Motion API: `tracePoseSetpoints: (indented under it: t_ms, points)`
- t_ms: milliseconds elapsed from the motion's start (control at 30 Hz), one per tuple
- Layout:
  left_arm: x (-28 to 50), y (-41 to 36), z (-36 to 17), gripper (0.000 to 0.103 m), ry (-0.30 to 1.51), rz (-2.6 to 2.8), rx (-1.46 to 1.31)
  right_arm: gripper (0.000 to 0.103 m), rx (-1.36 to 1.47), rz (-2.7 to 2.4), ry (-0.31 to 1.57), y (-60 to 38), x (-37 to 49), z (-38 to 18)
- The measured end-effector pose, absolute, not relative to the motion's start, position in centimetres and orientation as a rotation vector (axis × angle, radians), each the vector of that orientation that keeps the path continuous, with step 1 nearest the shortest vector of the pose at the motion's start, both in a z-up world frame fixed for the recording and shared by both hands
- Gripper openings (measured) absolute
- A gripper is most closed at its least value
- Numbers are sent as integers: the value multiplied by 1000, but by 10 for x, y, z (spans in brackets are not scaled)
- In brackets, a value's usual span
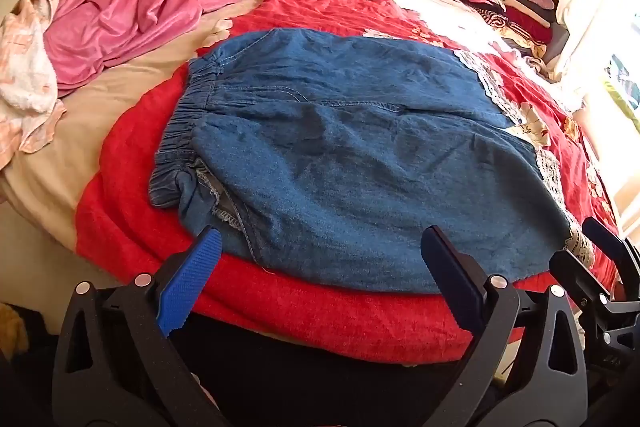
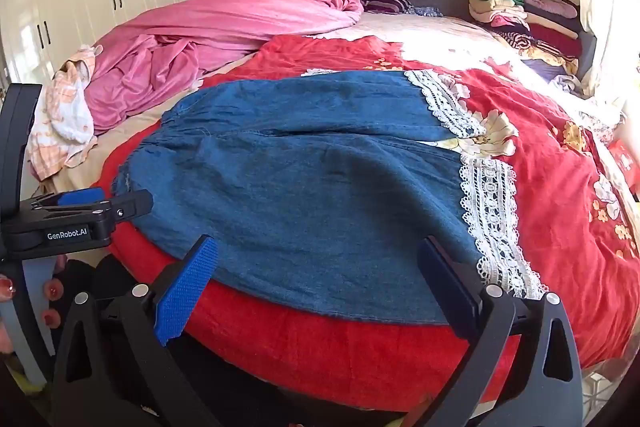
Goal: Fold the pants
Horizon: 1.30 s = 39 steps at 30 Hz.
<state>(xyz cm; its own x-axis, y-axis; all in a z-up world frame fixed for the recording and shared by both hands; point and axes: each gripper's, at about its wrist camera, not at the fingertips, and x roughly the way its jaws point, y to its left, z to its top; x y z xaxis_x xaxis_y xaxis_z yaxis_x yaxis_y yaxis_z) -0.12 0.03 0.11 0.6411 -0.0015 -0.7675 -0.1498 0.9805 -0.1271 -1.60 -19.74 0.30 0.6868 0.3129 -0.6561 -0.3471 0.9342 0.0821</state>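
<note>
Denim pants [image 1: 344, 147] lie flat on the red blanket [image 1: 304, 311], waistband left, lace hems right. Left gripper [image 1: 320, 263] and right gripper [image 2: 320, 275] both spread wide, empty, hovering at the near edge. Grab waistband and hem ends together (pinch both layers), then fold across.

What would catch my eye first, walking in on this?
The blue denim pants spread flat across a bright red blanket, with white lace cuffs on the right. Behind them, a crumpled pink quilt fills the bed's far left. Nearest the camera, both the left gripper and the right gripper gape open at the pants' near edge.
</note>
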Motion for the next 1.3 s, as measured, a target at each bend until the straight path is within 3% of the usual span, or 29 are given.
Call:
tracePoseSetpoints:
  t_ms: [1300]
  points:
    - [-2,-7,1,94,891,72,-157,99,-69,368,730,-192,-13,3]
